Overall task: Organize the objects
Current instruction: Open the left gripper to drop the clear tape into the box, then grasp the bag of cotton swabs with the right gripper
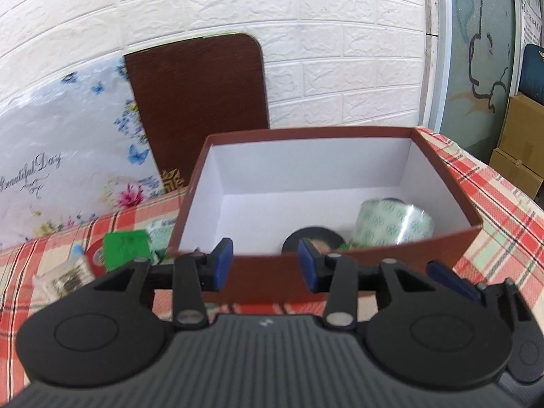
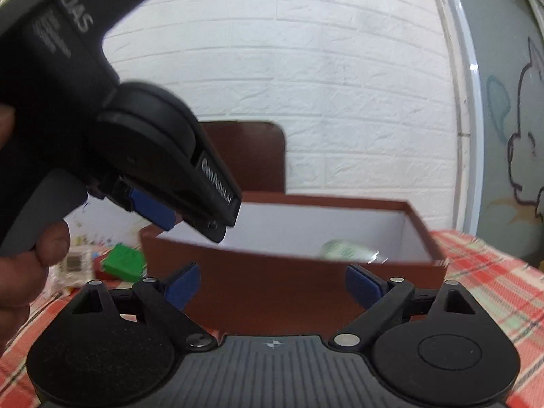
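A brown box with a white inside (image 1: 238,176) stands on the checked tablecloth (image 1: 503,224). In it lie a clear tape roll with green print (image 1: 394,221) and a black tape roll (image 1: 312,239). My left gripper (image 1: 265,265) is open and empty, just before the box's near wall. My right gripper (image 2: 272,287) is open and empty, facing the box (image 2: 306,282) from the near side. The left gripper also shows in the right wrist view (image 2: 176,217), above the box's left rim. Left of the box lie a green packet (image 1: 125,248), a red tape roll (image 1: 95,256) and a small clear packet (image 1: 68,278).
A dark brown board (image 1: 197,102) and a flowered panel (image 1: 68,142) lean on the white brick wall behind the table. Cardboard boxes (image 1: 523,142) stand at the far right, past the table's edge.
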`<state>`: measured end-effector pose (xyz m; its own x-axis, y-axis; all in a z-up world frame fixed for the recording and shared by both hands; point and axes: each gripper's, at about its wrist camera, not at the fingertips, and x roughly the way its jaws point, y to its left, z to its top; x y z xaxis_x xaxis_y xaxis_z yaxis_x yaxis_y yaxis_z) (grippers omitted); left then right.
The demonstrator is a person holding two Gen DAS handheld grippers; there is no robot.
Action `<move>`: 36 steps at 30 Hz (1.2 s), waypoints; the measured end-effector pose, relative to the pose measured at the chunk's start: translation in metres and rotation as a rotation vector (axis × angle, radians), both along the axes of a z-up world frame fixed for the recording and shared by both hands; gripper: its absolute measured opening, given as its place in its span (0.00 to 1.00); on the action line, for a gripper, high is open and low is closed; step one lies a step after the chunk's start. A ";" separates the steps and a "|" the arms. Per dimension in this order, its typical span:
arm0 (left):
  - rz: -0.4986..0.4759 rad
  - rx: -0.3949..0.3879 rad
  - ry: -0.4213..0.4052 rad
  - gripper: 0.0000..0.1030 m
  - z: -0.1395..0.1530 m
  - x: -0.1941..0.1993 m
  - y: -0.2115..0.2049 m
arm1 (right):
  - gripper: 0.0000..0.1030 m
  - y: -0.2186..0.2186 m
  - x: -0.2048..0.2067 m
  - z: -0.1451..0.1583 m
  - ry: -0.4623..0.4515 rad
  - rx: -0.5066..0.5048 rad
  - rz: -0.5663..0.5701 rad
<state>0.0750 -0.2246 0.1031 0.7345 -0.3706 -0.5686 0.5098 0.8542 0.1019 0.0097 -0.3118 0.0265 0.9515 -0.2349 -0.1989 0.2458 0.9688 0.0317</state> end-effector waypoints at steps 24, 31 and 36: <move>0.555 -0.025 -0.001 0.85 -0.116 0.045 0.287 | 0.87 0.143 0.049 -0.046 0.368 -0.036 0.388; 0.576 -0.155 0.016 0.86 -0.117 0.048 0.305 | 0.89 0.181 0.115 -0.038 0.285 -0.056 0.507; 0.572 -0.178 0.023 0.88 -0.120 0.049 0.310 | 0.92 0.188 0.175 -0.038 0.273 0.017 0.469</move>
<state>0.1245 0.0849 -0.0171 0.8337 -0.0107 -0.5521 -0.0358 0.9967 -0.0734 0.1845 -0.1241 -0.0113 0.8666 0.2079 -0.4536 -0.2113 0.9764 0.0439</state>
